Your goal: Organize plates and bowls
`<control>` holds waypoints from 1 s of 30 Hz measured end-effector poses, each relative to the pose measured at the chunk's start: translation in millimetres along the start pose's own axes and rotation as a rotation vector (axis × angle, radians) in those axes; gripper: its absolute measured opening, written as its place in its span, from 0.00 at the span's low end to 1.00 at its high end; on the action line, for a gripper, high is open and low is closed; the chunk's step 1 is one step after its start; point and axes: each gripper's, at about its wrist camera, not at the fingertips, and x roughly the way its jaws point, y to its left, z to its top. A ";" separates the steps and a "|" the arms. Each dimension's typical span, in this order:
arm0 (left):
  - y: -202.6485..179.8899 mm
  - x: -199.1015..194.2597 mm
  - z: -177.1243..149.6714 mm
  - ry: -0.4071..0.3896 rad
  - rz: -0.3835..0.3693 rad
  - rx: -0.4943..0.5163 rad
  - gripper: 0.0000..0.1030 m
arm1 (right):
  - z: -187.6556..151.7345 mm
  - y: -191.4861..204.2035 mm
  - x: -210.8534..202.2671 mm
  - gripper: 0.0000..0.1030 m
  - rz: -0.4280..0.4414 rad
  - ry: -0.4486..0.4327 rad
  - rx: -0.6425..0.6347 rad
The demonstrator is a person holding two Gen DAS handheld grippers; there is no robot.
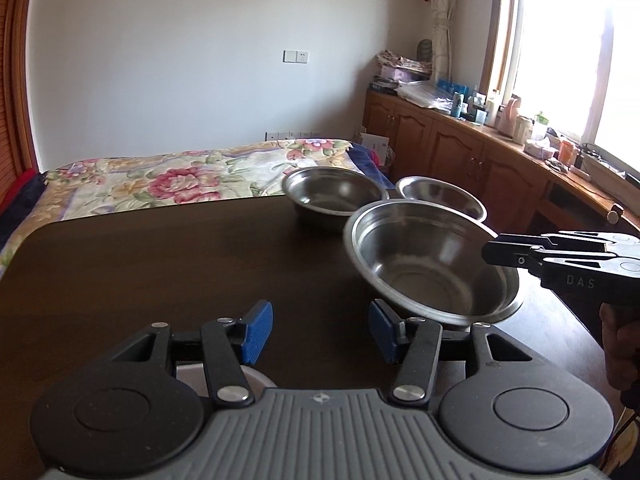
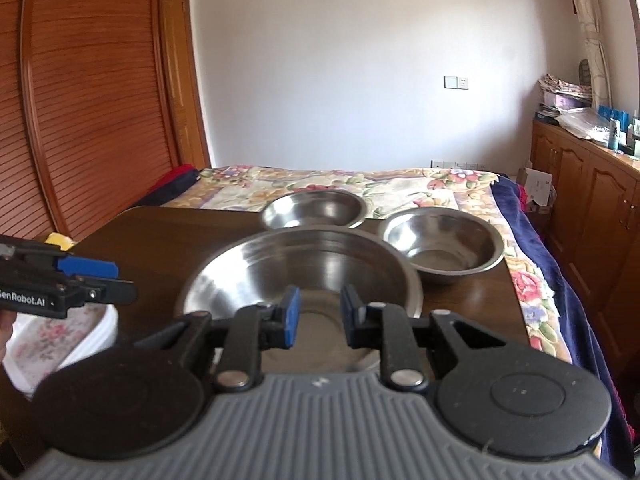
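Note:
Three steel bowls stand on the dark table. The large bowl is nearest, and two smaller ones sit behind it: one at the far middle, one at the far right. My right gripper hovers over the large bowl's near rim, its blue pads partly apart with nothing between them. My left gripper is open to the left of that bowl, above a white floral plate.
Beyond the table's far edge lies a bed with a floral cover. Wooden cabinets with clutter on top run along the right under a window. A slatted wardrobe stands at the left. A yellow object lies at the table's left edge.

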 end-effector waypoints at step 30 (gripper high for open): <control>-30.5 57.3 20.2 0.054 -0.018 -0.007 0.57 | -3.6 -45.2 34.2 0.52 0.013 0.045 0.054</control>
